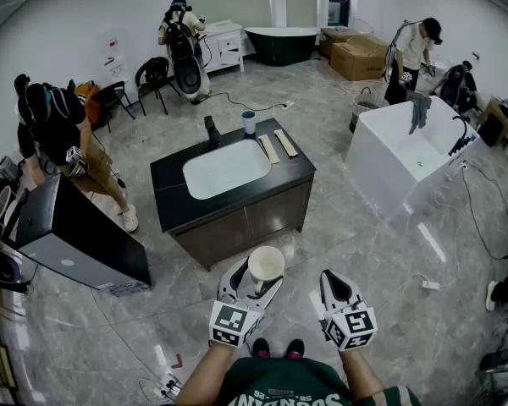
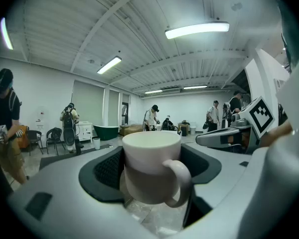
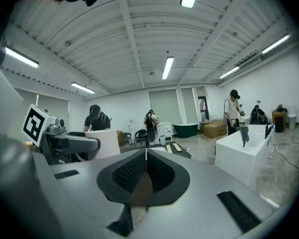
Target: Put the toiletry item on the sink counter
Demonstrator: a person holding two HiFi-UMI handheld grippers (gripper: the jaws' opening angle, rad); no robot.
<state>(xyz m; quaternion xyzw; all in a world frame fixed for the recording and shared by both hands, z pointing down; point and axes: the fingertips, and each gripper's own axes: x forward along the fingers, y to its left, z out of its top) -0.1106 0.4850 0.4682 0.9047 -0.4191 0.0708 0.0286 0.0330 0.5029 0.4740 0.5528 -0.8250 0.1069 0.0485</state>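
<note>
Gripping upright mug (image 2: 150,158), handle facing back | left claw (image 2: 154,166) clamped on it | right claw (image 3: 145,156) together

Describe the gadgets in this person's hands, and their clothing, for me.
The left tool and right tool are matching pale grey shells, each tapering to two jaws lined with black ribbed pads. Each carries a cube with black-and-white square markers at the back. No cables show. The person wears a dark green top with pale lettering.
</note>
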